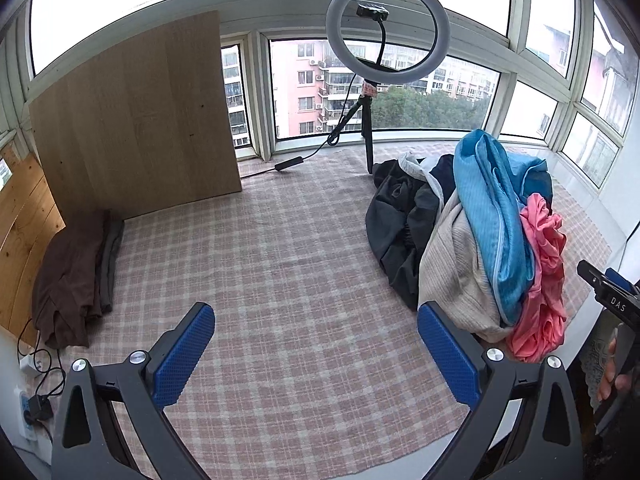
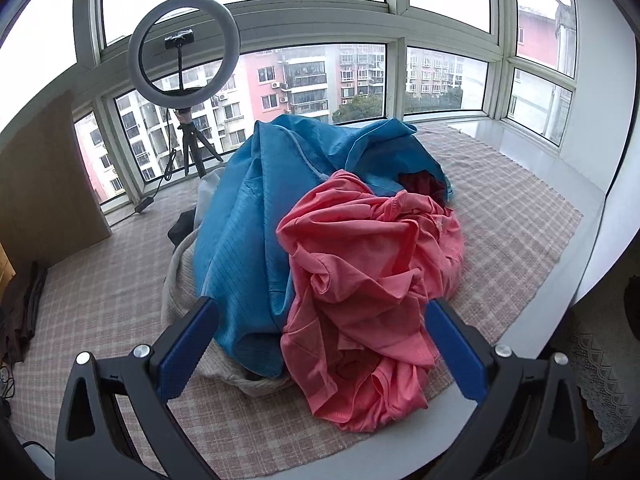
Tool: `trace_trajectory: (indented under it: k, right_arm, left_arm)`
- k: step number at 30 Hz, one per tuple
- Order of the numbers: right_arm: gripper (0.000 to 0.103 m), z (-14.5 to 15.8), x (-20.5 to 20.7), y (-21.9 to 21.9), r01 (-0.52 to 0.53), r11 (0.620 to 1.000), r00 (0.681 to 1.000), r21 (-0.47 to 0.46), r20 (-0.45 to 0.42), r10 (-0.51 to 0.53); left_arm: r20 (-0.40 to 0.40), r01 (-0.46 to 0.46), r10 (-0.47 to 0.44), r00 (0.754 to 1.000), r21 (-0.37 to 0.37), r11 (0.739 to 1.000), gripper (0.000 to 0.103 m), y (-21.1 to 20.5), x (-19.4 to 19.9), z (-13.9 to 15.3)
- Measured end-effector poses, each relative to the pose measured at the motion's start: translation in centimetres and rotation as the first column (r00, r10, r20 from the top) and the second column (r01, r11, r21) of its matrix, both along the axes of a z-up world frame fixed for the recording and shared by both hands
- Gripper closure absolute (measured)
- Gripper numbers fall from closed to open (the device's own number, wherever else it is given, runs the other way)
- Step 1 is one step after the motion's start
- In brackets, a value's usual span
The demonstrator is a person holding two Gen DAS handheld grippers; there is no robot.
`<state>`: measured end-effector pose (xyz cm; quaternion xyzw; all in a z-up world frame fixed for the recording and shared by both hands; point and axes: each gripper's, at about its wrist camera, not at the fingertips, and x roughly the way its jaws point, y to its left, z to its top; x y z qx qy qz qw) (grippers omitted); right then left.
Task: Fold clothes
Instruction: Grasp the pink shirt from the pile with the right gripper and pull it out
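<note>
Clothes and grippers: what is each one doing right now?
Left gripper: open, empty, over the checked cloth.
Right gripper: open, facing the pile.
Pink garment: crumpled, unfolded.
Blue garment: heaped, unfolded.
Beige garment: crumpled under the blue one.
Dark garment: bunched up.
Brown clothes: stacked beside the wooden board.
Ring light: off.

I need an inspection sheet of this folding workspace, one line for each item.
Surface: checked cloth covers the table, middle bare.
Job's things: unfolded pile with pink garment, blue garment, beige garment and dark garment; brown folded stack at far left.
Clutter: wooden board standing upright.
Tools: left tool open, empty; right tool open, facing the pile.
Cables: ring light cable; charger leads at left edge.
Surroundings: ring light on tripod, windows.
</note>
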<state>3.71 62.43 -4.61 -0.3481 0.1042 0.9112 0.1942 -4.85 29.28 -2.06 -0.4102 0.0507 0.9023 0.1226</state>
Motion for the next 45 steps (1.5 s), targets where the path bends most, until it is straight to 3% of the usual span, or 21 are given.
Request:
trace_trajectory:
  k: [5,10,14,20,22,23,24,25,27,28,32,34,38,41,45]
  right_arm:
    - [0.0,-1.5,-1.4,5.3,-0.023,0.999,1.0,-0.037,0.019,0.023]
    - [0.0,-3.3,-4.1,7.6,-0.073,0.994,0.996,-0.083,0.047,0.077]
    - [0.0,-3.6,-6.0,7.4,-0.125,0.987,0.991,-0.099,0.042,0.13]
    - [0.0,-5.9,-10.4,6.2,-0.193,0.979,0.971,-0.068,0.133,0.201]
    - [0.002,-6.7,-10.9,6.8,-0.204,0.972,0.967,-0.117,0.129,0.219]
    - [0.005,-7.0,-11.1,7.2,-0.21,0.967,0.966,-0.142,0.124,0.228]
    - [0.021,-6.9,-11.0,7.8,-0.217,0.961,0.966,-0.174,0.104,0.237]
    - [0.046,-6.9,-10.9,8.4,-0.224,0.953,0.966,-0.206,0.084,0.246]
    - [0.07,-6.7,-10.7,9.7,-0.24,0.933,0.964,-0.268,0.043,0.261]
    - [0.077,-6.5,-10.5,10.3,-0.246,0.923,0.964,-0.296,0.022,0.264]
    - [0.087,-3.9,-9.2,13.4,-0.201,0.918,0.98,-0.341,-0.066,0.19]
    - [0.088,-2.5,-8.5,14.8,-0.181,0.914,0.982,-0.363,-0.11,0.151]
    - [0.088,4.0,-7.3,15.1,-0.197,0.93,0.964,-0.311,-0.235,0.126]
    - [0.088,7.6,-8.4,9.0,-0.326,0.907,0.924,-0.266,-0.292,0.247]
    - [0.088,12.5,-9.9,0.9,-0.488,0.851,0.843,-0.195,-0.357,0.402]
  left_arm:
    - [-0.003,-0.033,0.033,0.999,-0.039,0.999,0.001,3.0,-0.4,0.4]
    - [0.004,-0.08,0.08,0.997,-0.051,0.996,0.001,3.8,-0.9,0.6]
    - [0.001,-0.111,0.112,0.994,-0.069,0.991,0.001,4.3,-1.2,0.6]
    - [0.003,-0.154,0.155,0.988,-0.07,0.986,0.001,3.9,-1.6,0.5]
    - [0.002,-0.164,0.165,0.986,-0.077,0.983,0.001,3.7,-1.7,0.5]
    - [0.0,-0.171,0.171,0.985,-0.083,0.982,0.001,3.6,-1.8,0.5]
    - [0.0,-0.178,0.178,0.984,-0.087,0.98,0.001,3.4,-1.9,0.5]
    - [-0.001,-0.185,0.185,0.983,-0.09,0.979,0.001,3.2,-2.1,0.5]
    - [-0.004,-0.195,0.195,0.981,-0.089,0.977,0.001,2.6,-2.6,0.8]
    - [-0.006,-0.2,0.2,0.98,-0.088,0.976,0.001,2.3,-2.9,1.0]
    - [-0.031,-0.223,0.221,0.975,-0.092,0.971,0.001,0.7,-4.0,2.2]
    - [-0.05,-0.234,0.231,0.972,-0.083,0.969,0.001,-0.5,-4.5,3.2]
    - [-0.108,-0.271,0.263,0.959,-0.07,0.96,0.001,-3.6,-5.2,5.3]
    - [-0.133,-0.282,0.274,0.952,-0.045,0.958,0.001,-6.3,-5.4,6.5]
    - [-0.172,-0.304,0.295,0.94,-0.026,0.952,0.001,-10.3,-4.8,8.1]
